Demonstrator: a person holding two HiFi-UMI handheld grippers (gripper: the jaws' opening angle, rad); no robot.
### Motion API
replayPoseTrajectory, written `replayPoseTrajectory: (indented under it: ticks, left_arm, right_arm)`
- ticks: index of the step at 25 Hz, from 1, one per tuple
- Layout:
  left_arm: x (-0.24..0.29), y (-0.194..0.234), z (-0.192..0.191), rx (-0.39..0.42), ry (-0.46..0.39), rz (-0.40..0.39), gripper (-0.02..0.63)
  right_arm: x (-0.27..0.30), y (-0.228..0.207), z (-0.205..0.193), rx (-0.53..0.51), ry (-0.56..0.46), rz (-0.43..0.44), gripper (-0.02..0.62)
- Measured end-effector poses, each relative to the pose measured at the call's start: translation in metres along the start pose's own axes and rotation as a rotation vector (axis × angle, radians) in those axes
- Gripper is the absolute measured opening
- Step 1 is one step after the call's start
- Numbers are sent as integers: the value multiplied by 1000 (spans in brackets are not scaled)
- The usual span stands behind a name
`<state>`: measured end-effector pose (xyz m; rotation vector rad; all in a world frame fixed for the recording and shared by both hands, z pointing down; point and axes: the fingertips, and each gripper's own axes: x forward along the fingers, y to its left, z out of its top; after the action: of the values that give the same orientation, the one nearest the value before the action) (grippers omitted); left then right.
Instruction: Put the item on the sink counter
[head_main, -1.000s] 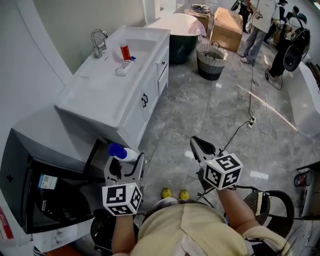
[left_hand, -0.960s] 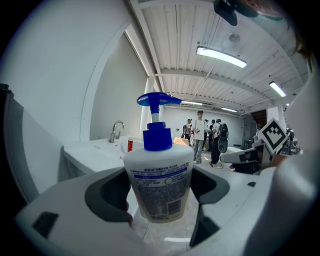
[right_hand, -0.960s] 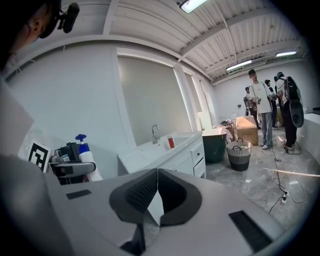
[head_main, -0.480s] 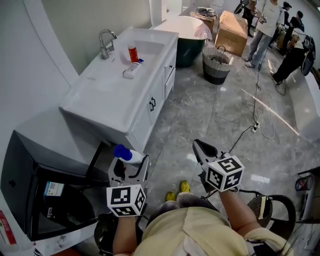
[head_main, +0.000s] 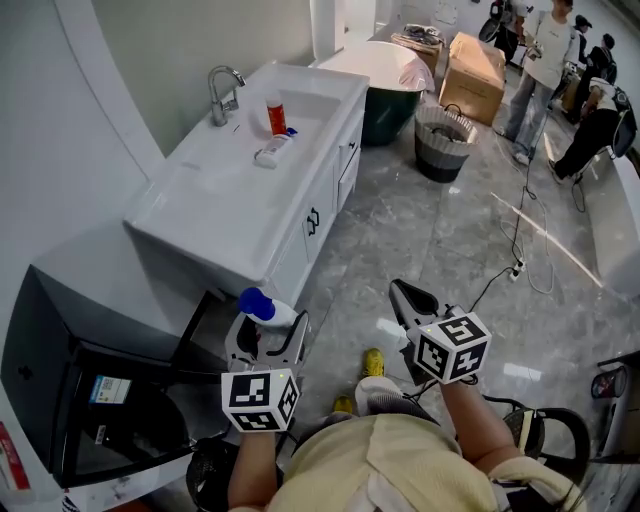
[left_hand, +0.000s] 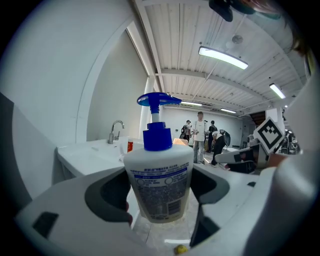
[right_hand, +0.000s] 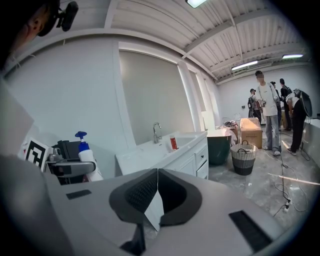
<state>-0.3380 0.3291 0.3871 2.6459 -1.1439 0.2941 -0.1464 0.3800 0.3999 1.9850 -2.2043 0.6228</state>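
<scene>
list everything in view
sink counter: one, white, along left wall
faucet: one, chrome, on counter
small bottle: one, red, on counter
tube: one, white, beside small bottle
bathtub: one, dark green, beyond counter
basket: one, grey, floor near bathtub
cardboard box: one, brown, far end
people: several, far right
cabinet: one, black, lower left
pump bottle: one, white, blue pump, in left tongs
left tongs: one, shut on pump bottle
right tongs: one, shut, empty

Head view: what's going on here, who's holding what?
A person carries a two-jaw gripper in each hand. The left gripper is shut on a white pump bottle with a blue top. The right gripper is shut and empty. The white sink counter lies ahead to the left; the bottle is not yet on it.
</scene>
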Motion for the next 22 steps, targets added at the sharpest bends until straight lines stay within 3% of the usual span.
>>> replayPoseTrajectory:
  ticks: [22]
  left_arm:
    - [108, -14, 35, -28, -11, 67, 388]
  right_arm:
    - [64, -95, 51, -19, 9, 54, 25]
